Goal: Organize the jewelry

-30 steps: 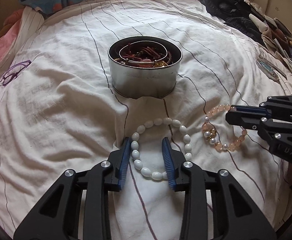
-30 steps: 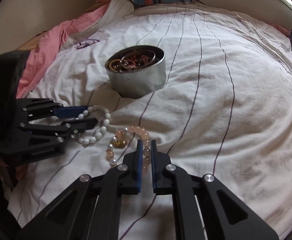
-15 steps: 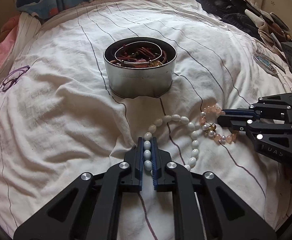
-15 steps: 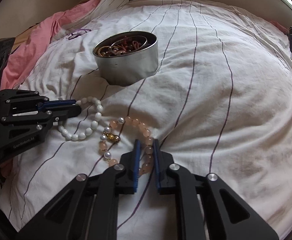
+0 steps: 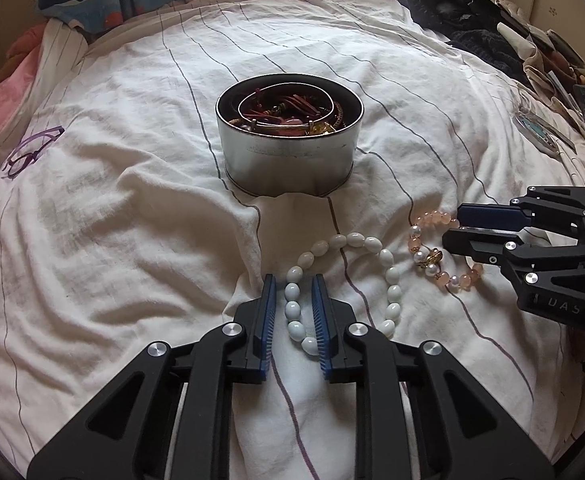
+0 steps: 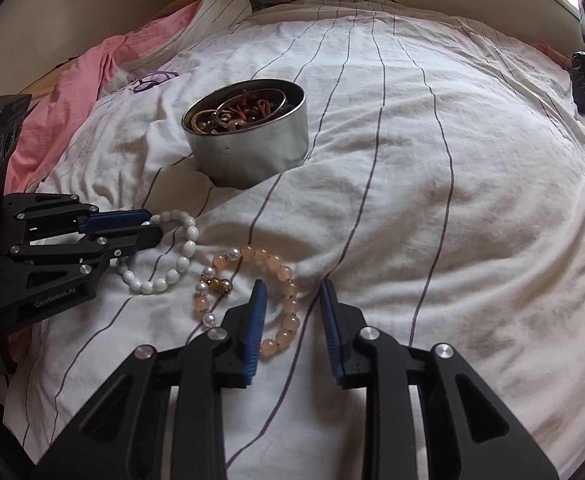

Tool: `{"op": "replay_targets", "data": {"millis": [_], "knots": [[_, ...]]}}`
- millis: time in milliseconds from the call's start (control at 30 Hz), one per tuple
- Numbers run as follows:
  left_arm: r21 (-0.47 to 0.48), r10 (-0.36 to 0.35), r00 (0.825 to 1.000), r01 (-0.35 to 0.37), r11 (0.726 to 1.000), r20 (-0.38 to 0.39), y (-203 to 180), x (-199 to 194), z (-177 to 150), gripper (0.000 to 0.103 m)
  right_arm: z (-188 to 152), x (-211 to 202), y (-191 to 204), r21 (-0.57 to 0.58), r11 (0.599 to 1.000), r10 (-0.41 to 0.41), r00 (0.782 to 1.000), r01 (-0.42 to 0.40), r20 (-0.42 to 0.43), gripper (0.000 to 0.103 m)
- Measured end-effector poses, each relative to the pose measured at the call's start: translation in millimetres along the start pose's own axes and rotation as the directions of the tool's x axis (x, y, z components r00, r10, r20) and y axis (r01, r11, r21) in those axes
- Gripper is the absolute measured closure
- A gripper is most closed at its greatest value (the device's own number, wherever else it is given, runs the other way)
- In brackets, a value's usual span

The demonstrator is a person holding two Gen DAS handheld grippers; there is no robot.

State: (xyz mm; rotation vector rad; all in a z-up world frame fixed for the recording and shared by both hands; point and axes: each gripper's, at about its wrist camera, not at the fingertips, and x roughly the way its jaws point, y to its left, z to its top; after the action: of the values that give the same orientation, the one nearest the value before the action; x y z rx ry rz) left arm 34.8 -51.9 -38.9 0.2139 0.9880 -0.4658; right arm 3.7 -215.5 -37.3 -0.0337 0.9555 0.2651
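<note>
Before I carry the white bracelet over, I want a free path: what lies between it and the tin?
Only bare striped sheet between the white bracelet and tin, per the left wrist view.

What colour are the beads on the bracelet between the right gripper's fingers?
Pale peach-pink, with a few white pearls and one gold charm on the bracelet; clearest in the right wrist view.

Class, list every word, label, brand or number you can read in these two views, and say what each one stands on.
"GenRobot.AI": white lettering on the black body of the left gripper, read in the right wrist view.
"UAS", perhaps part of a longer word: on the body of the right gripper, in the left wrist view.
The round tin shows no readable lettering.
</note>
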Motion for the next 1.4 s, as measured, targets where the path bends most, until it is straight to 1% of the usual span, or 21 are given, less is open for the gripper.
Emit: {"op": "replay_targets", "data": {"millis": [300,400,433,467,500,533,567,633,667,800,1000,1100,1233,1400], "knots": [[0.006,0.001,1.0,-0.001,1.0,0.0,-1,1,0,0.078,-1,5,-1,-0.004,1.0,-0.008,1.0,0.008,-0.016,0.074],[0.021,0.013,1.0,-0.013,1.0,0.0,-4,2,-1,0.078,-3,7,2,-0.016,1.0,-0.018,1.0,0.018,-0.024,0.075],[0.029,0.02,1.0,-0.02,0.999,0.002,-6,2,-1,0.078,-4,8,4,-0.027,0.999,-0.022,0.999,0.022,-0.03,0.077],[0.037,0.022,1.0,-0.022,0.999,0.004,-7,1,-1,0.081,-5,8,7,-0.043,0.999,-0.019,0.999,0.017,-0.034,0.087],[0.048,0.016,1.0,-0.016,0.999,0.001,-9,1,-1,0.091,-5,8,9,-0.053,0.999,-0.006,0.999,0.004,-0.037,0.095],[0.056,0.02,1.0,-0.02,0.998,0.005,-11,0,-1,0.096,-5,7,12,-0.063,0.998,-0.001,0.999,-0.001,-0.038,0.095],[0.064,0.024,1.0,-0.025,0.998,0.011,-12,-2,-1,0.096,-5,6,14,-0.07,0.998,-0.004,0.999,0.002,-0.032,0.095],[0.066,0.026,0.999,-0.027,0.997,0.026,-13,-7,0,0.096,-3,2,10,-0.041,0.999,0.031,0.999,-0.032,-0.017,0.095],[0.062,0.03,0.999,-0.032,0.998,0.039,-13,-10,1,0.096,-1,-1,7,-0.017,0.998,0.056,0.998,-0.056,-0.003,0.095],[0.049,0.039,0.996,-0.043,0.998,0.076,-12,-20,7,0.096,6,-18,4,0.01,0.995,0.097,0.993,-0.097,0.063,0.095],[0.043,0.02,0.994,-0.025,0.999,0.105,-14,-28,12,0.096,14,-34,4,0.03,0.993,0.107,0.986,-0.112,0.125,0.095],[0.039,0.015,0.994,-0.019,0.999,0.109,-14,-29,13,0.096,15,-38,1,0.038,0.993,0.109,0.985,-0.115,0.137,0.095],[0.029,0.007,0.994,-0.01,1.0,0.109,-13,-28,13,0.096,15,-36,0,0.041,0.993,0.109,0.985,-0.115,0.131,0.095],[-0.016,-0.024,0.989,0.027,1.0,0.146,-5,-41,22,0.096,19,-42,-1,0.05,0.99,0.122,0.98,-0.131,0.16,0.095]]}}
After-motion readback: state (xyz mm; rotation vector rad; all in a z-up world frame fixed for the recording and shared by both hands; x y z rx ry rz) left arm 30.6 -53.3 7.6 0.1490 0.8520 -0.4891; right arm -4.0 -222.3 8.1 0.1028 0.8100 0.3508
